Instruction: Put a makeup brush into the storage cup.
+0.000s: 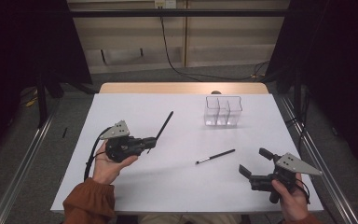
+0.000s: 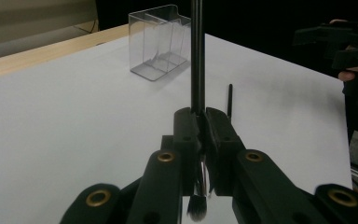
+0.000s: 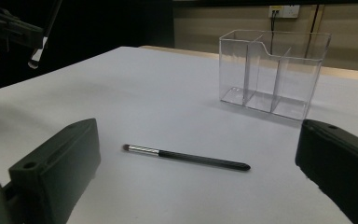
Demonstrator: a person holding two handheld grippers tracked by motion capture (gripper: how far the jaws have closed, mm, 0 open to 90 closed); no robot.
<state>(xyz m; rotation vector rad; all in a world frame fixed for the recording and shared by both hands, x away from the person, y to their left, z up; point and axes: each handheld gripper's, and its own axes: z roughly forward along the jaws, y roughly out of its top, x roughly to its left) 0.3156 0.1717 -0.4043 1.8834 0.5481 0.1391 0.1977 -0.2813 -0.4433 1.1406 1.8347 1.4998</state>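
My left gripper [image 1: 151, 143] [image 2: 200, 122] is shut on a black makeup brush [image 1: 164, 126] [image 2: 196, 56], held above the left half of the white table [image 1: 135, 107]. Its long handle sticks out past the jaws toward the clear organizer [image 1: 223, 111] [image 2: 160, 41] [image 3: 274, 72], and its bristle tip hangs behind the jaws. A second brush [image 1: 215, 156] [image 2: 230, 99] [image 3: 186, 157] with a silver ferrule lies flat on the table. My right gripper [image 1: 256, 161] [image 3: 196, 163] stands open near the front right edge, its jaws to either side of that brush but short of it.
The clear organizer has three compartments and stands at the back right of the table. A wooden strip [image 1: 182, 87] runs along the far edge. Metal rails [image 1: 23, 158] flank the table, and cables lie on the floor beyond.
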